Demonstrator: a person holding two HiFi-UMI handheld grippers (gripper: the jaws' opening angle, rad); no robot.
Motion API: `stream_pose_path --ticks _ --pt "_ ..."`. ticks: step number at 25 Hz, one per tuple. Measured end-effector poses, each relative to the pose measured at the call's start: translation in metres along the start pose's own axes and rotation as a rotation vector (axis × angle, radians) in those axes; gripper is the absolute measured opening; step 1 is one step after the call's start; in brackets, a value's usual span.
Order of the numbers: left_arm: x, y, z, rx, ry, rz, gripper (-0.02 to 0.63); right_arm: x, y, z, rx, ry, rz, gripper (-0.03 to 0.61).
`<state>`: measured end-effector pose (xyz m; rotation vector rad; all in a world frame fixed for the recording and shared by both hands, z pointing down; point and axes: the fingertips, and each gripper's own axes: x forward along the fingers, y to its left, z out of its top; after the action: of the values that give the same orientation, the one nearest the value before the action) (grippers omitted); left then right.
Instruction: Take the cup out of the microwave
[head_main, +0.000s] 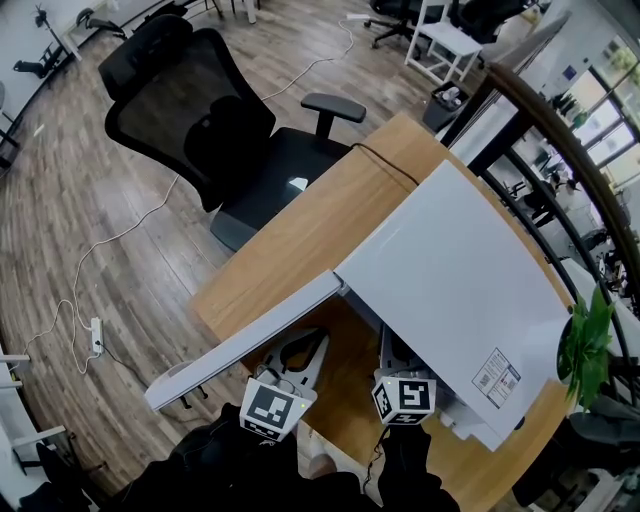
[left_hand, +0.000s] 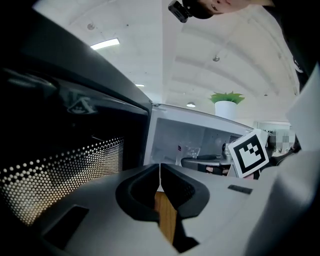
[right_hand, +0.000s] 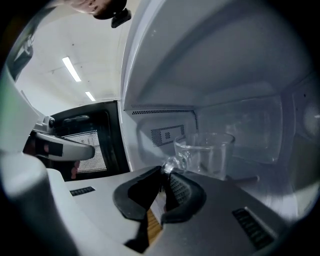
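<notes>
Here, right gripper (right_hand: 163, 175) tight on looped handle (right_hand: 169, 163) of glass cup (right_hand: 207, 152); left gripper (left_hand: 160, 170) closed.

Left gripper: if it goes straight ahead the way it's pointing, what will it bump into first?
Probably the microwave, at its front frame beside the open door. The left gripper, jaws together, aims about there; depth is unclear, so it might slip just inside.

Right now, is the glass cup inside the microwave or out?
Inside. The cup stands upright on the microwave floor, walls around it; the right gripper grips its handle.
</notes>
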<state>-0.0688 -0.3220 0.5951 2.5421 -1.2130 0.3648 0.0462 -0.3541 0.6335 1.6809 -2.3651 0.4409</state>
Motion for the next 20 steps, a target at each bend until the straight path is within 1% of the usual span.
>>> stream_pose_path --ticks 9,12,15,20 --pt "-0.006 0.003 0.002 0.009 -0.006 0.004 0.031 -0.003 0.005 0.002 0.009 -0.016 0.022 0.017" --pt "-0.009 0.002 0.006 0.016 -0.031 0.006 0.031 -0.007 0.009 0.004 0.010 -0.022 0.033 0.017" --pt "-0.016 0.000 0.007 0.017 -0.013 0.008 0.031 -0.013 0.016 0.009 0.007 -0.031 0.051 0.017" --pt "-0.028 -0.005 0.009 0.019 -0.020 0.016 0.031 -0.023 0.028 0.009 -0.001 -0.032 0.075 0.017"
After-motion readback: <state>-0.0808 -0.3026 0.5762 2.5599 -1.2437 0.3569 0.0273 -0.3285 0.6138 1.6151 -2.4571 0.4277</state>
